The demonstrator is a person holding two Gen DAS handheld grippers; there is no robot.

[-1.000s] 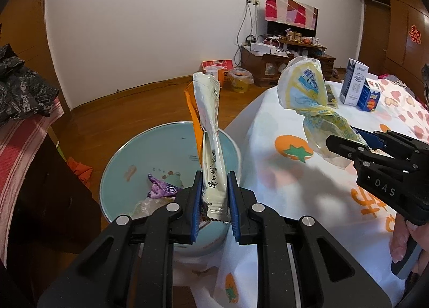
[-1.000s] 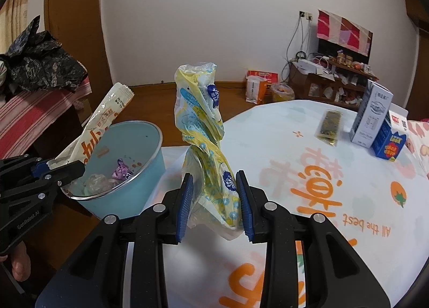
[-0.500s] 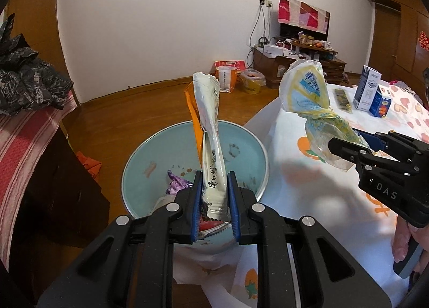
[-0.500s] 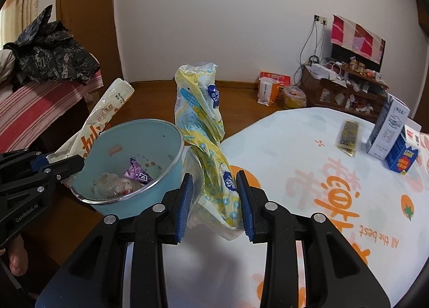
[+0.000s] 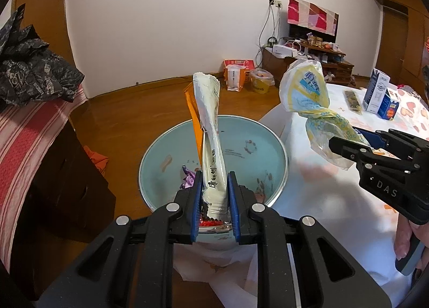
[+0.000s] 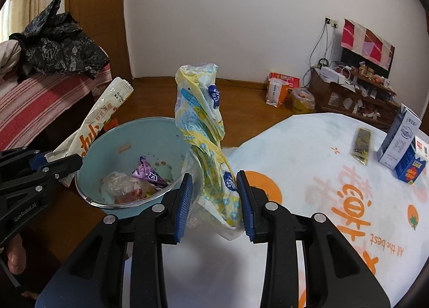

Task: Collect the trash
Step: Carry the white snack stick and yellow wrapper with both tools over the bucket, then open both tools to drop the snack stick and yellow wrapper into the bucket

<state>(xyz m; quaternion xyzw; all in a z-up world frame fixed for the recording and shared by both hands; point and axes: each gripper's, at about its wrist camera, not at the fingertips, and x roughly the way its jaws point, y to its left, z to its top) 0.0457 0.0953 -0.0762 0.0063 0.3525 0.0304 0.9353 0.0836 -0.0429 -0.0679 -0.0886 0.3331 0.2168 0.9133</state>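
Observation:
A light blue trash bin [image 5: 278, 158] [image 6: 88, 168] stands beside the table and holds a purple wrapper [image 6: 147, 172] and crumpled plastic. My left gripper [image 5: 214, 202] is shut on a long white and orange snack wrapper [image 5: 209, 125] that stands upright over the bin's near rim; the same wrapper [image 6: 99, 120] shows at the left in the right wrist view. My right gripper [image 6: 214, 199] is shut on a twisted yellow and blue plastic bag [image 6: 203, 125] just right of the bin, above the table edge. From the left wrist that bag [image 5: 308, 99] hangs right of the bin.
The table has a white cloth [image 6: 308, 174] with orange prints. On it lie a dark packet [image 6: 362, 144] and two cartons [image 6: 402, 144] at the far right. A striped bed [image 5: 24, 131] with a black bag is on the left. A wooden floor lies beyond.
Both grippers have shifted left toward the bin with their trash held. The bin now sits more centred and closer in both views.

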